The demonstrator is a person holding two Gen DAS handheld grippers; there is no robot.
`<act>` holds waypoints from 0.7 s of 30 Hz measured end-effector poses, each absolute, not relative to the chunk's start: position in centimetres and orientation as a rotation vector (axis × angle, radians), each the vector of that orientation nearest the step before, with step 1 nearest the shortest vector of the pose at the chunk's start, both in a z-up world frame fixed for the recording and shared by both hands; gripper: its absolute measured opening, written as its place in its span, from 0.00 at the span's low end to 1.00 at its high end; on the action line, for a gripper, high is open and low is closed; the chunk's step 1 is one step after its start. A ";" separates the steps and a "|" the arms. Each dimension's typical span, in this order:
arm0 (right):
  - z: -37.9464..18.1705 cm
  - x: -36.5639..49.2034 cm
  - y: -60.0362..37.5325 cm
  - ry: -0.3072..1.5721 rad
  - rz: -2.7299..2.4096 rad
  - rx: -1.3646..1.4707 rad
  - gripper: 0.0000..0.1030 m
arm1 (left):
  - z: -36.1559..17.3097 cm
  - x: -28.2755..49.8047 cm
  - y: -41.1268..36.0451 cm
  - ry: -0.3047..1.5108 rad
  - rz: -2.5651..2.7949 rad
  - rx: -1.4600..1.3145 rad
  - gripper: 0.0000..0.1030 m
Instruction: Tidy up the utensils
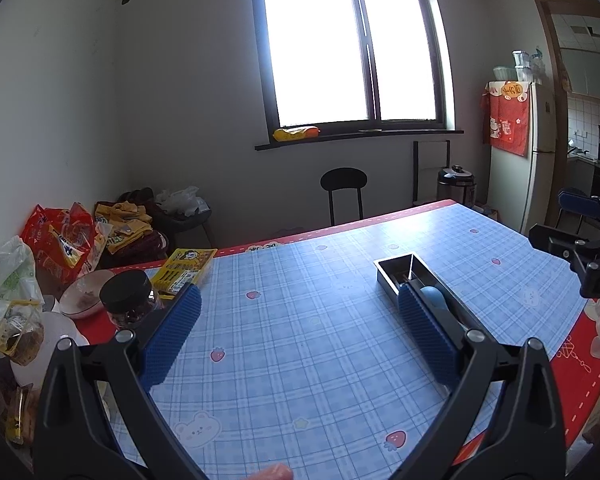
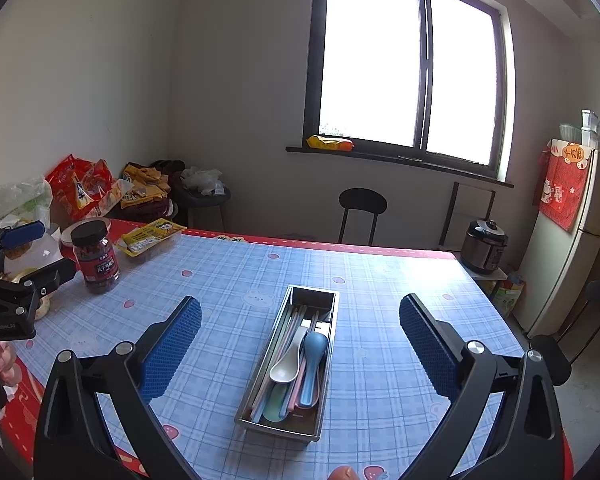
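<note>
With the spoons [image 2: 300, 360] and chopsticks [image 2: 288, 344] lying in the metal tray [image 2: 324, 396] on the tabletop [image 2: 380, 280], both the right hand-held gripper [image 2: 300, 344] and left hand-held gripper [image 1: 300, 324] spread wide and empty, I'd lift clear without nudging the tray.
</note>
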State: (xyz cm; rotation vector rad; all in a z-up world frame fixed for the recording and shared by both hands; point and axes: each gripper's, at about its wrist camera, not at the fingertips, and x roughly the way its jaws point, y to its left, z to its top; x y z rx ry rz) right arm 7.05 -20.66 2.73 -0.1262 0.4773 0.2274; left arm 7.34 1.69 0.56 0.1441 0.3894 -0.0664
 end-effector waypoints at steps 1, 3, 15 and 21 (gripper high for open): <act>2.7 7.0 -20.7 0.477 0.228 -0.125 0.94 | 0.6 7.3 1.7 0.388 -0.067 0.146 0.94; 2.7 7.1 -20.7 0.476 0.228 -0.125 0.94 | 0.7 7.2 1.4 0.386 -0.067 0.149 0.94; 2.7 6.9 -21.4 0.472 0.205 -0.120 0.94 | 0.8 7.2 1.0 0.386 -0.078 0.160 0.94; 2.6 6.9 -21.5 0.473 0.195 -0.125 0.94 | 0.9 7.2 0.9 0.385 -0.078 0.166 0.94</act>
